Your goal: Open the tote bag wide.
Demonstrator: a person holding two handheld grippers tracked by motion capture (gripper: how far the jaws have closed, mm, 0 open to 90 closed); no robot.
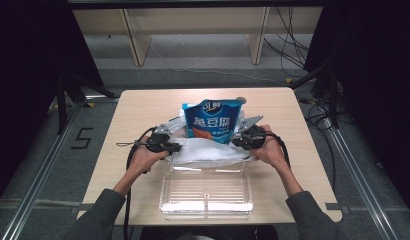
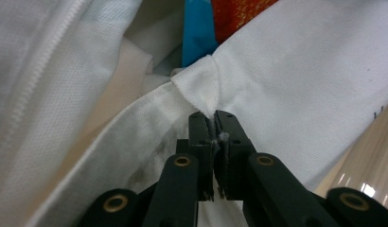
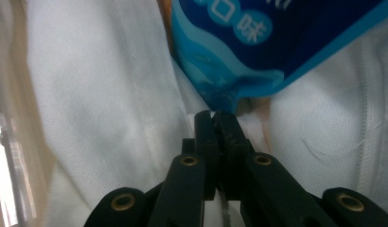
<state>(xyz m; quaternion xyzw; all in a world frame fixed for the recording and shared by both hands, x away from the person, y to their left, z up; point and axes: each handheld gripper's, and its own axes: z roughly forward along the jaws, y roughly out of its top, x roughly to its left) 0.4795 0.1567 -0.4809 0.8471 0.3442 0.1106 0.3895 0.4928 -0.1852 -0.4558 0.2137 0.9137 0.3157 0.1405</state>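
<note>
A white cloth bag (image 1: pixel 208 151) lies at the middle of the table, and a blue snack packet (image 1: pixel 213 120) stands up out of its far side. My left gripper (image 1: pixel 176 148) is shut on a pinched fold at the bag's left edge (image 2: pixel 201 87). My right gripper (image 1: pixel 238 140) is shut on the cloth at the bag's right edge, just under a lower corner of the blue packet (image 3: pixel 258 42). In the left gripper view the jaws (image 2: pixel 214 116) meet on white fabric. In the right gripper view the jaws (image 3: pixel 215 114) meet on white cloth (image 3: pixel 111 94).
A clear plastic tray (image 1: pixel 207 205) sits against the near side of the white bag, toward the table's front edge. The wooden table (image 1: pixel 143 107) has bare room left, right and behind. Shelving legs and cables stand on the floor beyond.
</note>
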